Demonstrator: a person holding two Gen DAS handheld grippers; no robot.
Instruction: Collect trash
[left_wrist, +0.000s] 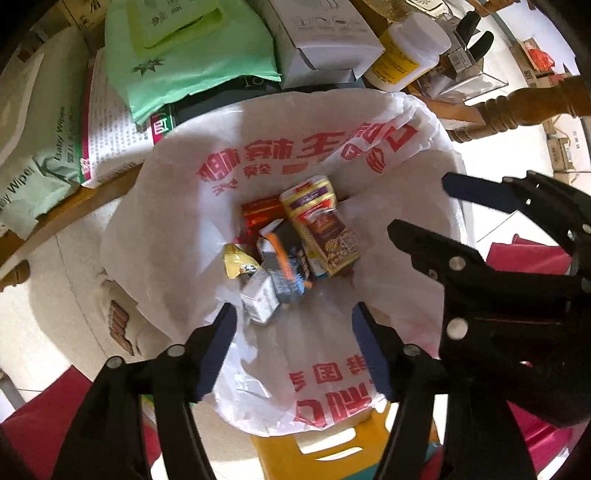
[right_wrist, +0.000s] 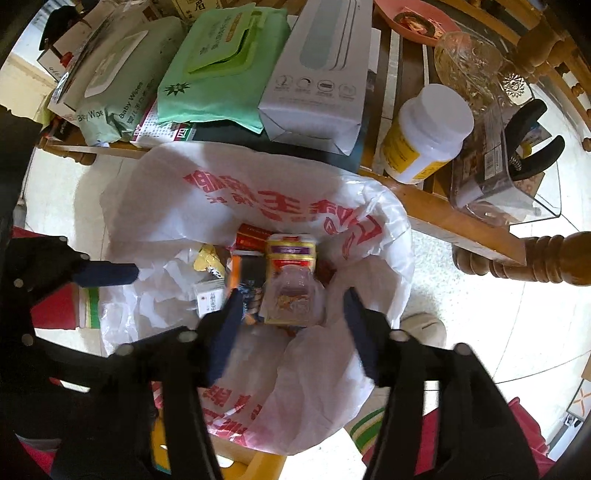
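The left gripper has its 2 jaws spread apart with nothing between them, and it points down into the white plastic bag with red print. The right gripper is also released and empty, above the same bag. At the bottom of the bag lies the trash: a gold and red box, a red packet, a yellow wrapper and a small white carton. The bag stands just beside a wooden table. On the table are a green wipes pack, a white box and a white bottle with a yellow label.
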